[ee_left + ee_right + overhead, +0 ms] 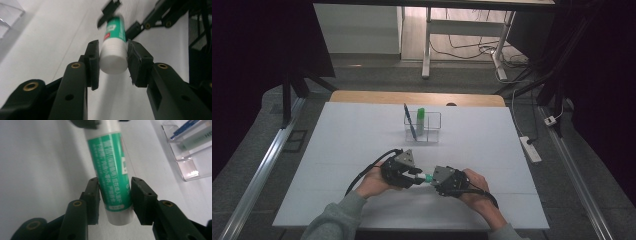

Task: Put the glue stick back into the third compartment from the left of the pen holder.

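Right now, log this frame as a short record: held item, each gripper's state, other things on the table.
held item: green-and-white glue stick, above the white table
left gripper: shut on its white cap end
right gripper: shut on its green body
clear acrylic holder: holds a blue pen and a green-capped stick

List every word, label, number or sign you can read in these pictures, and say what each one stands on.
White lettering in East Asian characters runs down the green label of the white glue stick held between both grippers: too blurred to quote.
Small red patch on that label, left gripper view: unreadable.
"HS", cut off at the frame edge, on the pale stick in the clear plastic organiser box.
Blue pen in that box: no legible print.
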Available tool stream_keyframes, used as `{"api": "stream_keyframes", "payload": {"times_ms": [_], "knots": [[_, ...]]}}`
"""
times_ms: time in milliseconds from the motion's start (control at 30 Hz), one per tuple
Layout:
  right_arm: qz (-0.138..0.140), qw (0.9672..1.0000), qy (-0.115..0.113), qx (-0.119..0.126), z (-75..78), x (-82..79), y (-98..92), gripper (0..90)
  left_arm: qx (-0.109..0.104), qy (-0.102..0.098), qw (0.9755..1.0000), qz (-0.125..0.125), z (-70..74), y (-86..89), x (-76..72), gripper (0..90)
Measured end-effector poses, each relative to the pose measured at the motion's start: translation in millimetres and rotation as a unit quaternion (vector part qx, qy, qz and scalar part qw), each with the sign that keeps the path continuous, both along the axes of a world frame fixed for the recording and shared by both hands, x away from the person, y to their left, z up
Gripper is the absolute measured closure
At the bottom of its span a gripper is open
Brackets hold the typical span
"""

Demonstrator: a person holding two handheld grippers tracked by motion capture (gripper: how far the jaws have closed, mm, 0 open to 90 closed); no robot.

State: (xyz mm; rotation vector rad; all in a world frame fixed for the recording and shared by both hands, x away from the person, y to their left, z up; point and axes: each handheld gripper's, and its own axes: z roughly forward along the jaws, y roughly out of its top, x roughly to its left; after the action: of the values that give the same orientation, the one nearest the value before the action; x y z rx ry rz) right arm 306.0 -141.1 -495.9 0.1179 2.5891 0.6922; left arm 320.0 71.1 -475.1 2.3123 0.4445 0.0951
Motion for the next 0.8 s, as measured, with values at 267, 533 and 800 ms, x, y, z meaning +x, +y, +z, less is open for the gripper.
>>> {"api": "stream_keyframes", "payload": {"times_ms": [267,533,800], "knots": [[-0.016,0.9991,0.014,0.036,5.2,2.9,-8.5,65.4,-0.064,0.006,0.9949,0.078,6.7,11.1,3.4,42.6],[-0.041,0.9966,0.012,0.071,7.5,8.5,-17.7,65.4,-0.113,0.031,0.9855,0.123,5.8,21.7,8.4,36.8],[-0.055,0.9937,0.010,0.098,9.8,9.9,-20.6,65.4,-0.133,0.051,0.9811,0.131,0.7,21.5,10.7,33.9]]}}
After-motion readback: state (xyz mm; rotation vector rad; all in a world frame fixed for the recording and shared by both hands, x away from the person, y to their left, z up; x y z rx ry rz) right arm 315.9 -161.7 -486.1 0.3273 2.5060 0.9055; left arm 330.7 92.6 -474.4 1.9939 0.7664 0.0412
